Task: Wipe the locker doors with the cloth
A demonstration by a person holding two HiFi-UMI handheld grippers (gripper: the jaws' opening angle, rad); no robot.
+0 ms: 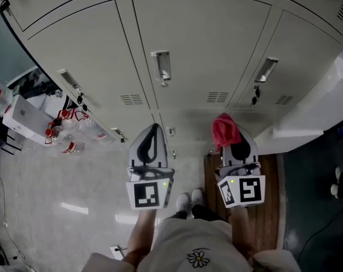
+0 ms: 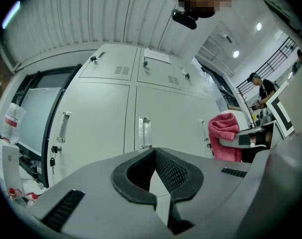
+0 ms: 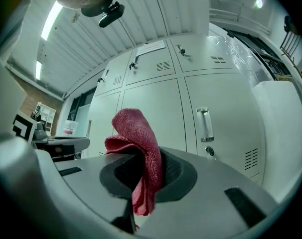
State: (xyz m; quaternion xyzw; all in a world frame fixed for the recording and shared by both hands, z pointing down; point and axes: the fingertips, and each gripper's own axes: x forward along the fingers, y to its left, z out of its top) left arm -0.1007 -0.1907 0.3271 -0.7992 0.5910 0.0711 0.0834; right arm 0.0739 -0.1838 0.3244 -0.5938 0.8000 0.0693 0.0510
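Overhead, a strip light [image 3: 50,18] glowed at ten o'clock in the right gripper view, round lamps [image 2: 259,27] at two o'clock in the left. The locker doors [image 1: 200,50] showed little shadow; the floor [image 1: 58,197] carried soft glare. Both gripper views bowed toward black corners.

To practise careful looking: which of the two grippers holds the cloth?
The right gripper: its jaws are shut on the red cloth, whereas the left gripper has its jaws together with nothing between them.

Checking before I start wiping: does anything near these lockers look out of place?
Only at the left: clear bottles with red labels lie scattered on the floor beside the locker doors, which look shut and undamaged.
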